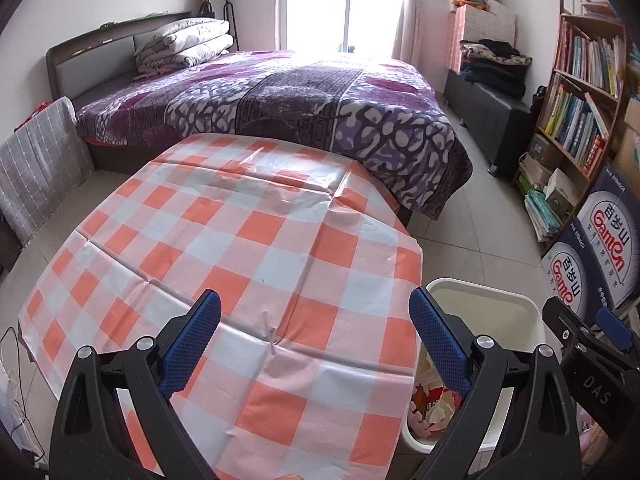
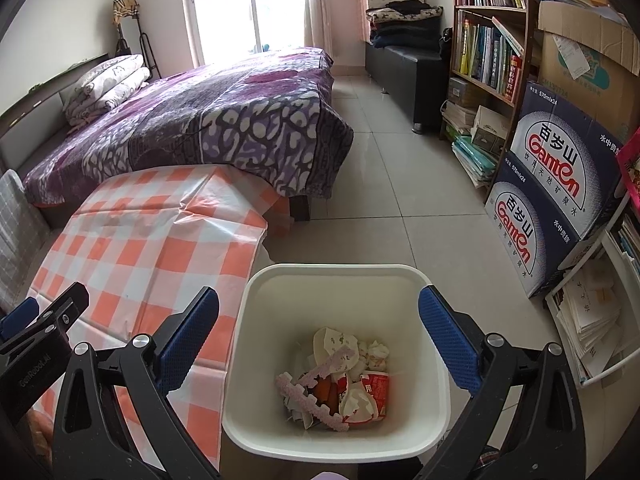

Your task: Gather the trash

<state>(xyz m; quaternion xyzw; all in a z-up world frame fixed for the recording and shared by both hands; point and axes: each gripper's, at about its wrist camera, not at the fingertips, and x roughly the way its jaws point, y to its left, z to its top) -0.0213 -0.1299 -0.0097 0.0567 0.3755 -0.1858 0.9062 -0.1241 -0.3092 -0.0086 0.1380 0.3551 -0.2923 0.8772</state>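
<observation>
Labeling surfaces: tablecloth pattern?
Orange, pink and white checks on the tablecloth; clearest in the left wrist view.

This is a bedroom in a home. Ahead of the tool is a big bed (image 1: pixel 280 92) with a purple blanket (image 1: pixel 384 120) and folded quilts (image 1: pixel 184 42) at its head. Past the bed is a bright window (image 1: pixel 316 0). To the right stands a bookshelf (image 1: pixel 580 92) full of books, with water boxes (image 2: pixel 560 184) stacked beside it. Close by is a table with a checked cloth (image 1: pixel 240 260), and a bin (image 2: pixel 332 284) beside it.
</observation>
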